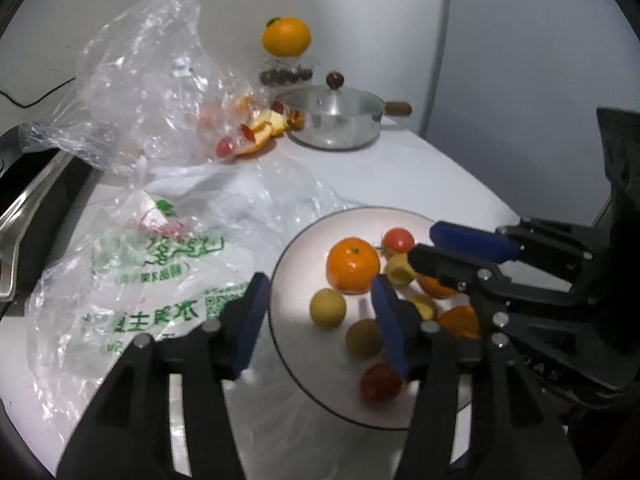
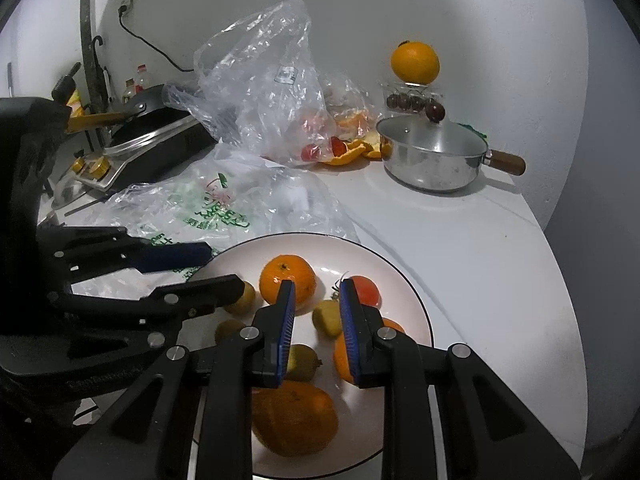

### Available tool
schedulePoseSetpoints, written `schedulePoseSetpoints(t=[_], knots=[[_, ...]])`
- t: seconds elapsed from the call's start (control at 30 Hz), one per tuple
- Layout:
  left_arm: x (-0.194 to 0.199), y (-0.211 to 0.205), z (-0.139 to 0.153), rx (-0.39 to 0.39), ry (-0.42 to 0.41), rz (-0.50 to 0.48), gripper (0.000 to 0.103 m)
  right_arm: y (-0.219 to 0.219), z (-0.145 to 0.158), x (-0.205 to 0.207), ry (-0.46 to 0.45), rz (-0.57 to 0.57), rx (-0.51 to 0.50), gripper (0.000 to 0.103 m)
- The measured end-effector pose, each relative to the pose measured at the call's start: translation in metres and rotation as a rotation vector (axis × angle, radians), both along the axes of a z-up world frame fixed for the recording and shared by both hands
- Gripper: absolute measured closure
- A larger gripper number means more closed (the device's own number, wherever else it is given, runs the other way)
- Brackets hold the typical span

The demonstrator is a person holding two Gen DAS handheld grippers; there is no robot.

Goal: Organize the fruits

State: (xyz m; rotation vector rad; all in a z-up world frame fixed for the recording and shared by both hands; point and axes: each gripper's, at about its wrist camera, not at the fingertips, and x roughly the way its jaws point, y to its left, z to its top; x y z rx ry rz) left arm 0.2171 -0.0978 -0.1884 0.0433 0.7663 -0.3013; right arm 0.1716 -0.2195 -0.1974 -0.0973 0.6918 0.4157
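Observation:
A white plate (image 1: 304, 364) (image 2: 404, 280) holds a mandarin (image 1: 352, 266) (image 2: 287, 278), red tomatoes (image 1: 398, 240) (image 2: 366, 290), several small yellow-green fruits and a large orange (image 2: 294, 420). My left gripper (image 1: 319, 280) (image 2: 226, 266) is open over the plate's left side. One yellow-green fruit (image 1: 328, 308) lies between its fingers, and neither pad touches it. My right gripper (image 2: 317, 283) (image 1: 423, 242) hovers over the plate's middle, its blue pads close together with only a narrow gap and nothing gripped. A yellow fruit (image 2: 326, 316) lies below it.
Crumpled clear plastic bags (image 1: 140, 92) (image 2: 256, 80) and a green-printed bag (image 1: 160, 280) lie left of the plate. Orange peel (image 1: 268, 124) and a lidded steel pot (image 1: 332, 120) (image 2: 432, 156) stand behind, and an orange (image 1: 286, 36) rests on a jar. A stove with a pan (image 2: 152, 140) is at far left.

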Motion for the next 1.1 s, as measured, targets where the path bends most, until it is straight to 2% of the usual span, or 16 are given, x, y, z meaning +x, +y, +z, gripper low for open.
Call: schedulePoseSetpoints(t=[0.33, 0.4, 0.6, 0.63, 0.7, 0.77, 0.83, 0.9, 0.97, 1.1], knots=[[-0.031, 0.023, 0.020, -0.019, -0.072, 0.038, 0.046, 0.012, 0.018, -0.024, -0.040, -0.024, -0.024, 0.079], [-0.036, 0.028, 0.024, -0.025, -0.088, 0.046, 0.039, 0.014, 0.022, -0.029, -0.049, -0.031, -0.030, 0.075], [-0.059, 0.040, 0.036, -0.045, -0.144, 0.072, 0.038, 0.023, 0.034, -0.046, -0.079, -0.039, -0.045, 0.071], [-0.063, 0.043, 0.039, -0.052, -0.151, 0.076, 0.036, 0.024, 0.036, -0.049, -0.084, -0.041, -0.046, 0.071], [-0.069, 0.048, 0.044, -0.073, -0.170, 0.083, 0.024, 0.026, 0.040, -0.055, -0.095, -0.046, -0.048, 0.070], [-0.077, 0.053, 0.050, -0.090, -0.192, 0.088, 0.019, 0.028, 0.045, -0.059, -0.107, -0.053, -0.050, 0.069], [-0.086, 0.058, 0.056, -0.093, -0.215, 0.096, 0.017, 0.029, 0.050, -0.064, -0.118, -0.061, -0.047, 0.068], [-0.093, 0.060, 0.060, -0.097, -0.232, 0.100, 0.014, 0.030, 0.054, -0.070, -0.130, -0.065, -0.044, 0.061], [-0.101, 0.063, 0.065, -0.096, -0.255, 0.108, 0.007, 0.031, 0.059, -0.078, -0.143, -0.070, -0.040, 0.061], [-0.118, 0.068, 0.075, -0.090, -0.300, 0.118, 0.007, 0.032, 0.068, -0.093, -0.169, -0.077, -0.036, 0.060]])
